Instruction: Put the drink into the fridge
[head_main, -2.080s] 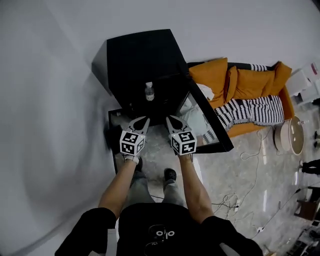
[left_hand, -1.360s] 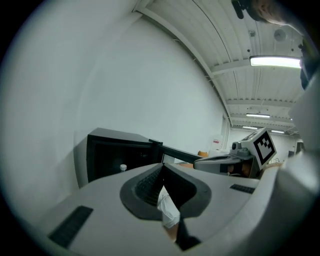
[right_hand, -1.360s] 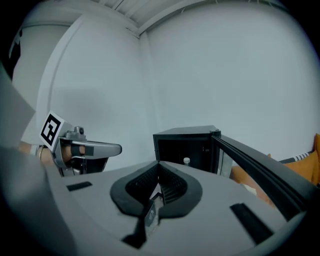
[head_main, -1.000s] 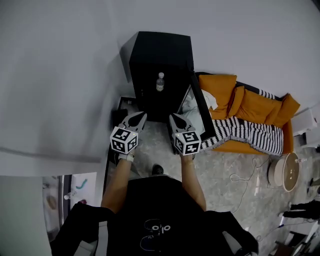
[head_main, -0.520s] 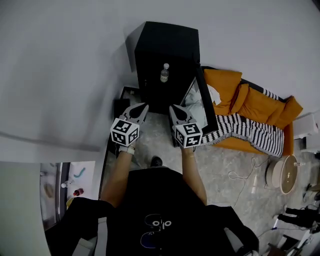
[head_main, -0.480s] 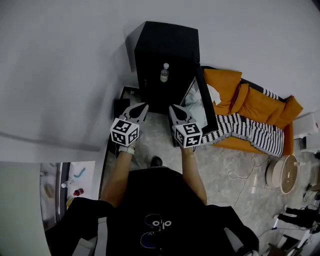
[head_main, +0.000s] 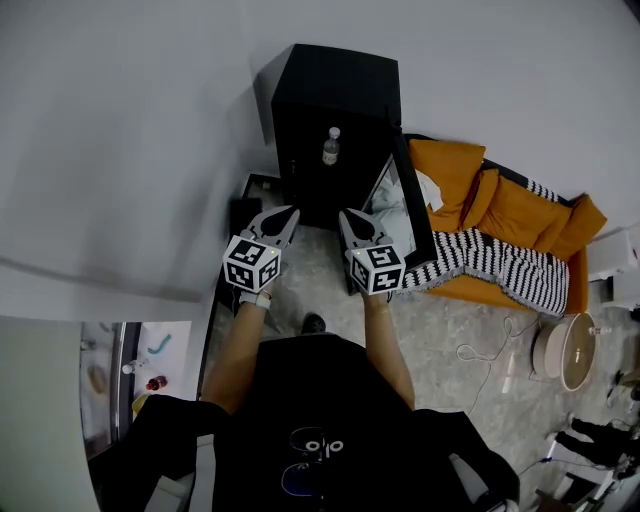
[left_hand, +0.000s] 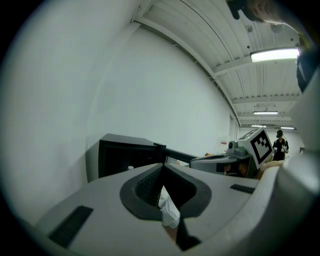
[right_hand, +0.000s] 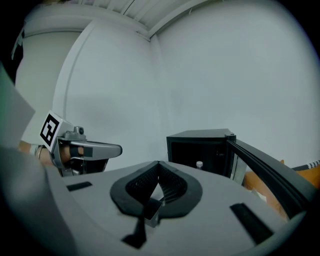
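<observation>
On a grey, marbled floor (head_main: 440, 335), against a plain white wall (head_main: 130, 150), a small black fridge (head_main: 335, 95) is set, with its door (head_main: 408, 205) swung open to the right. Just beside the door an orange sofa (head_main: 500, 205) is seen, and a black-and-white striped blanket (head_main: 500, 268) is draped over its front edge. Loose cables (head_main: 485, 365) are strewn over the floor further right, near a round white object (head_main: 566, 350). In the left gripper view a ribbed white ceiling (left_hand: 210, 35) is shown, lit by strip lamps (left_hand: 275, 54).

The bottle (head_main: 330, 147) is found inside the fridge, near the front of the dark compartment and toward the door side. It is stood upright: its long axis is vertical and its white cap is turned up. In the head view the cap is thereby placed toward the top of the picture. What it rests on cannot be made out in the dark interior.

The 2 grippers are held side by side in front of the fridge, the left gripper (head_main: 291, 211) and the right gripper (head_main: 346, 213) both aimed toward the open compartment and well apart from the bottle. Each pair of jaws is pressed together at the tips, and nothing is caught between them.
</observation>
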